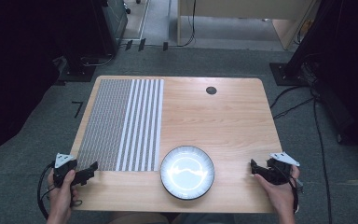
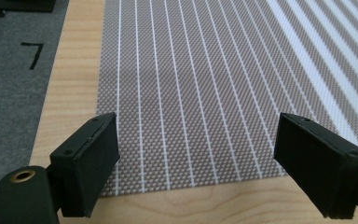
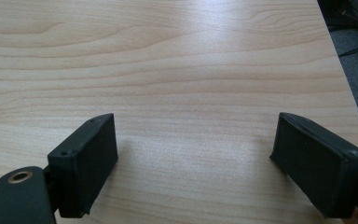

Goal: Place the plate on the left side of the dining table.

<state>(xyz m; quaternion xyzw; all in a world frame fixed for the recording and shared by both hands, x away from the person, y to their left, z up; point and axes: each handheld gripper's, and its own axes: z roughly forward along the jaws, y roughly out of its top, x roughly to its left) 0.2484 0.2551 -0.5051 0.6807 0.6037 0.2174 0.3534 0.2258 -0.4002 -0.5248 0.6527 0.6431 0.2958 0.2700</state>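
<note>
A woven placemat (image 1: 121, 123) with grey mesh and white stripes lies on the left half of the wooden table (image 1: 223, 116). A round plate (image 1: 187, 171) with a dark ribbed rim and white centre sits near the table's front edge, in the middle. My left gripper (image 1: 92, 169) is held at the front left corner, open, its jaws spread wide over the placemat's (image 2: 200, 88) near edge with nothing between them. At the front right edge my right gripper (image 1: 253, 166) is open too, above bare wood (image 3: 191, 93).
A small dark round cap (image 1: 211, 90) is set into the table near its far edge. Grey carpet (image 1: 37, 135) surrounds the table, with cables (image 1: 319, 135) on the right and dark stands and a wooden desk (image 1: 242, 14) behind.
</note>
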